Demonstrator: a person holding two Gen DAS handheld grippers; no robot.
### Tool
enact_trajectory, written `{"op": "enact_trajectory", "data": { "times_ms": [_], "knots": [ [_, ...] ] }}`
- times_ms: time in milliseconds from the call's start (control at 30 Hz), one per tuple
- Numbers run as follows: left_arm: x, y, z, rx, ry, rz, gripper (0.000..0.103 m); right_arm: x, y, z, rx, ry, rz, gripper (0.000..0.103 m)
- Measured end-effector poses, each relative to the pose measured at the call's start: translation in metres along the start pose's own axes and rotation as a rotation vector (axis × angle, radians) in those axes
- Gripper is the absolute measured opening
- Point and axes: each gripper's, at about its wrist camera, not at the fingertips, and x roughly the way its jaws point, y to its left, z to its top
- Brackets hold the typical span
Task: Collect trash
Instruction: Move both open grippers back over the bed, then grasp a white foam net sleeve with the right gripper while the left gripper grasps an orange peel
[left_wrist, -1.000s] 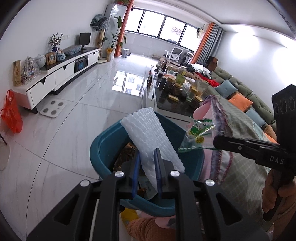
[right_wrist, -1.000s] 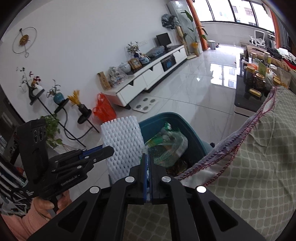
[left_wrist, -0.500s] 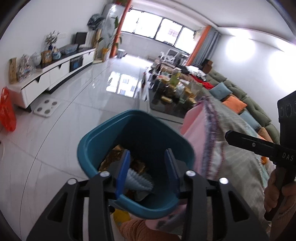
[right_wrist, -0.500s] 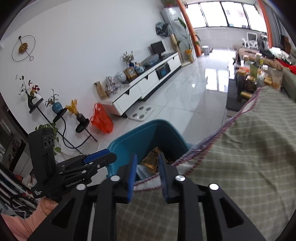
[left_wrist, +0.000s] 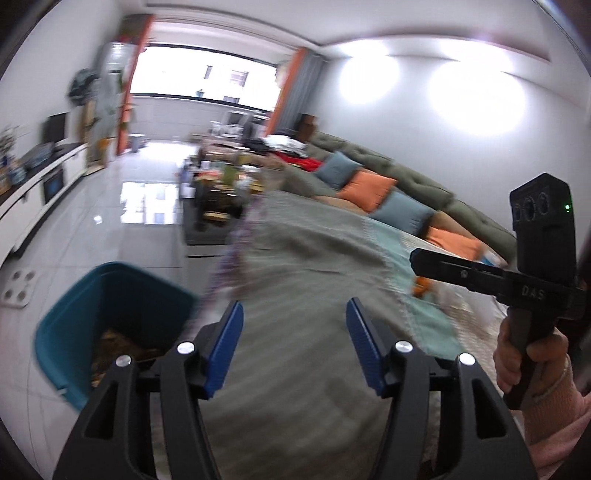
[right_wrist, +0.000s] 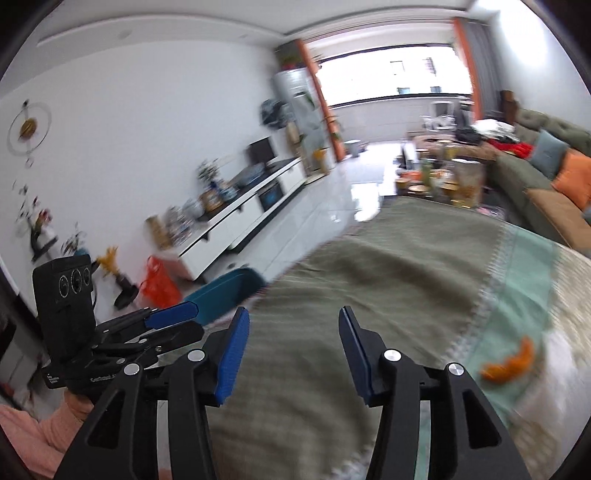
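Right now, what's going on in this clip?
A person is collecting trash with a hand-held gripper in each hand. Both the left hand-held gripper and the right hand-held gripper are empty, jaws opening, pointed over the patterned blanket. The teal trash bin, already holding some trash, stands on the floor beside the blanket. An orange scrap, possibly peel, lies on the blanket to the right; the frames are too blurred to be sure what it is.

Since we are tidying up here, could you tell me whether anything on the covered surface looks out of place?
Yes: an orange scrap, perhaps fruit peel, lies alone on the pale green band of the cloth, apart from the teal bin. It is too blurred to identify for certain.
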Motion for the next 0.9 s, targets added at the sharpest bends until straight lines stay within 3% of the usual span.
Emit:
{"op": "enact_trajectory", "data": {
  "times_ms": [300, 600, 767, 900],
  "knots": [
    [0.055, -0.079, -0.006, 0.121, 0.094, -0.144, 0.059, -0.080, -0.079, -0.035, 0.146, -0.075, -0.227, 0.051],
    [0.099, -0.119, 0.000, 0.191, 0.182, -0.189, 0.059, -0.135, -0.135, -0.058, 0.249, -0.127, -0.393, 0.051],
    [0.125, -0.139, 0.007, 0.222, 0.227, -0.195, 0.058, -0.148, -0.160, -0.068, 0.306, -0.123, -0.444, 0.060],
    [0.144, -0.151, 0.009, 0.253, 0.252, -0.190, 0.058, -0.148, -0.180, -0.076, 0.348, -0.106, -0.447, 0.060]
  ]
}}
